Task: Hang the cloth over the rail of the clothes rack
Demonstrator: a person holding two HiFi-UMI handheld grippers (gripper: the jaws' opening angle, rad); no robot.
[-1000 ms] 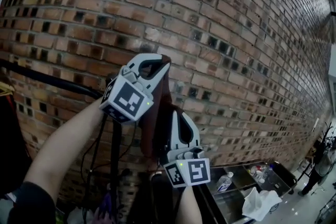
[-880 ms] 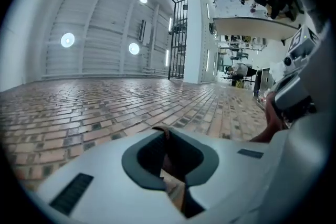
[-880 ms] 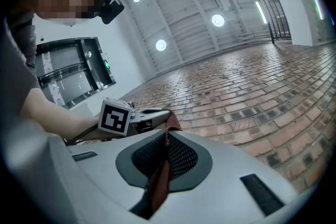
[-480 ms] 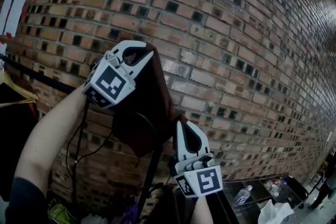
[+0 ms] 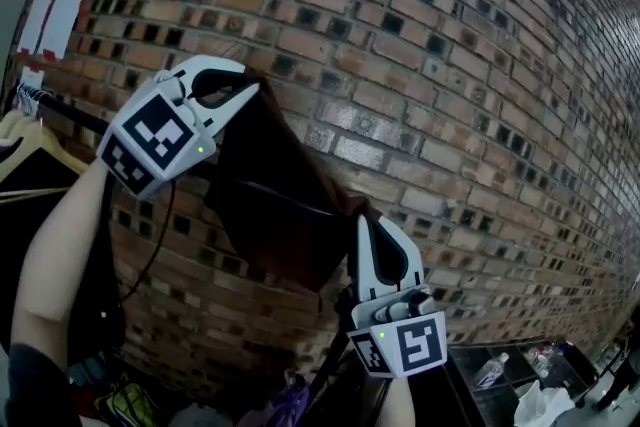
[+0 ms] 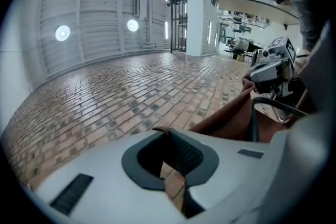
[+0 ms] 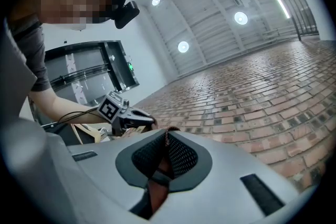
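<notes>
Left gripper (image 5: 243, 93) and right gripper (image 5: 366, 221), both clamped on the brown cloth (image 5: 280, 210), have lifted and spread it toward the rack rail (image 5: 68, 111); not draped yet.

Two claws: left claw (image 5: 248, 89), right claw (image 5: 366, 221); one cloth (image 5: 272, 207); one rail (image 5: 68, 110); one bottle (image 5: 490, 371).
</notes>
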